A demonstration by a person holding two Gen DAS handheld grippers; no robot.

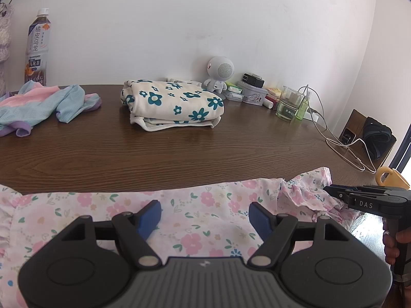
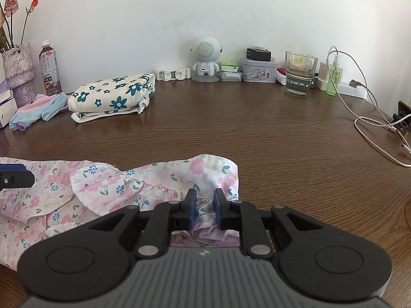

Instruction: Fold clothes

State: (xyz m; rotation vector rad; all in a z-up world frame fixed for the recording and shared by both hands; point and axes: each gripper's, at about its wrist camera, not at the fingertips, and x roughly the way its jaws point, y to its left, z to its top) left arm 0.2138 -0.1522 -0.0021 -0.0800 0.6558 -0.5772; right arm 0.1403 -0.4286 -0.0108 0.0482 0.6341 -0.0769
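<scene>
The pink floral garment [image 1: 200, 205] lay spread along the near edge of the table [image 1: 205, 148], not yet folded. The right gripper [image 2: 204, 209] was clamped on a bunched ruffled edge at the garment's right end, its pads drawn close with cloth pinched between them. The left gripper [image 1: 205, 217] hung over the middle of the garment with its pads well apart and nothing between them.

To do this step well, the left gripper probably needed a matching hold on the opposite edge before any lift, so the cloth would rise evenly and not twist. The right grip looked bunched, so a slow, level pull would help to smooth the ruffle. The fold was best kept short of the folded garment [image 1: 172, 105] farther back, with the near edge not slipping off the table.
</scene>
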